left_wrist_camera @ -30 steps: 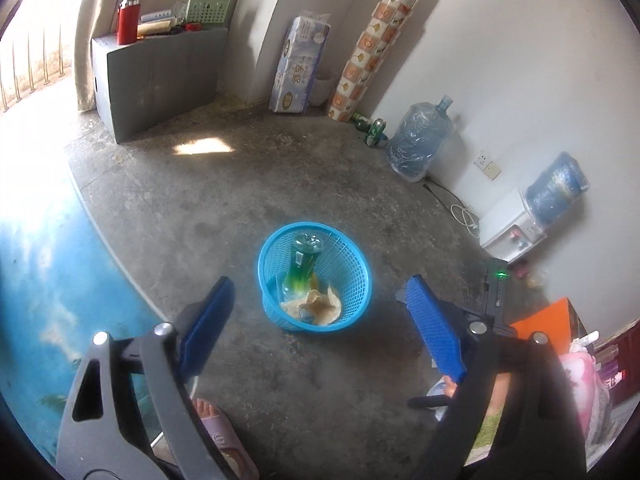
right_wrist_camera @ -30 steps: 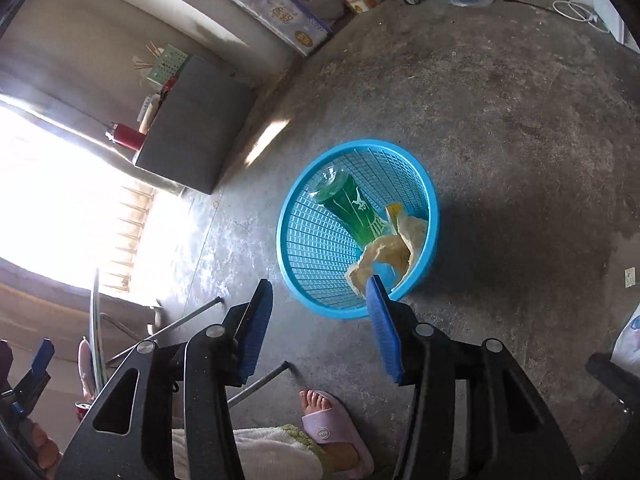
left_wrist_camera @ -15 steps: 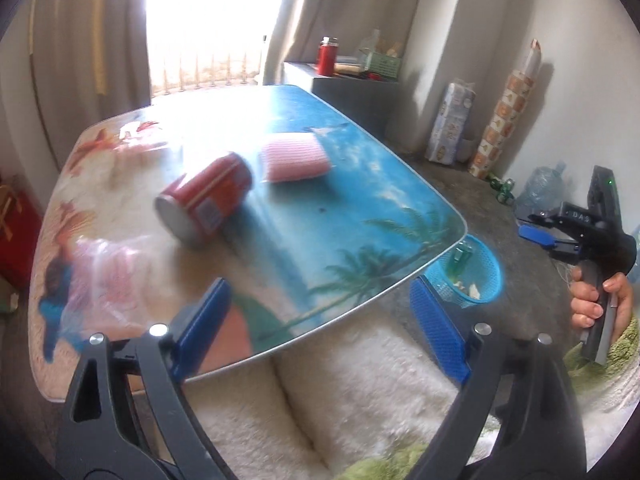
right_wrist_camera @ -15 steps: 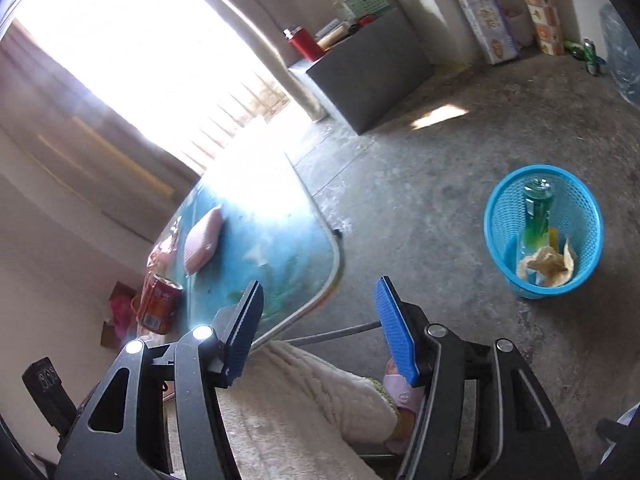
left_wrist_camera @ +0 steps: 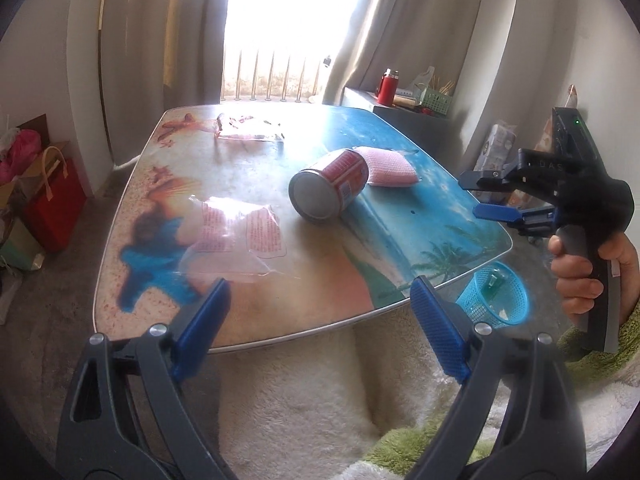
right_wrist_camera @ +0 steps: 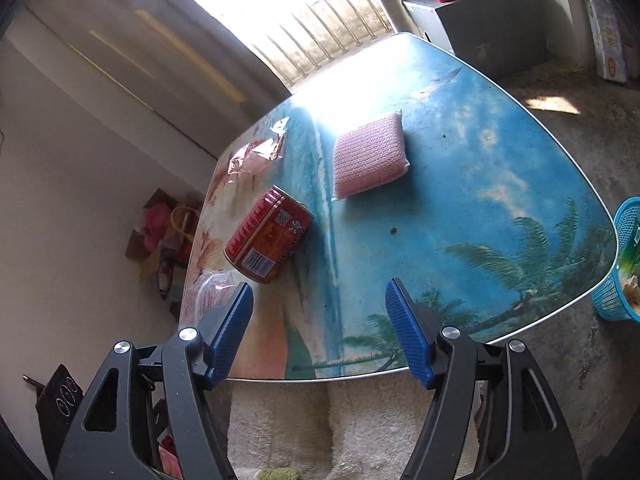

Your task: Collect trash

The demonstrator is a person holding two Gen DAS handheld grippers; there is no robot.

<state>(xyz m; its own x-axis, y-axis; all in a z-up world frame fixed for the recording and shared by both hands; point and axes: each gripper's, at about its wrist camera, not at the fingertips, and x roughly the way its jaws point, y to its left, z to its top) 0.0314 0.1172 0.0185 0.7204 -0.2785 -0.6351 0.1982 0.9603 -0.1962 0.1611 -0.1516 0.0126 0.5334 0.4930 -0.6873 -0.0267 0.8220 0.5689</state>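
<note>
Left tongs (left_wrist_camera: 318,322): hovering spread and empty over the near edge of the desk (left_wrist_camera: 400,160)
Right tongs (right_wrist_camera: 320,330): jaws have just been opening, standing wide with nothing between them, near the same edge
Can (right_wrist_camera: 268,240): lying on its side mid-desk, just beside the sponge (right_wrist_camera: 370,156)
Wrappers (left_wrist_camera: 240,236): lying on the desk, left of the can
Basket (left_wrist_camera: 496,296): sitting on the floor beyond the desk's right corner, holding trash

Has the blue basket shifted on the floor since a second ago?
Cannot tell. The cameras swung from the blue basket to the table; it stands on the floor past the table's corner, the green bottle inside.
</note>
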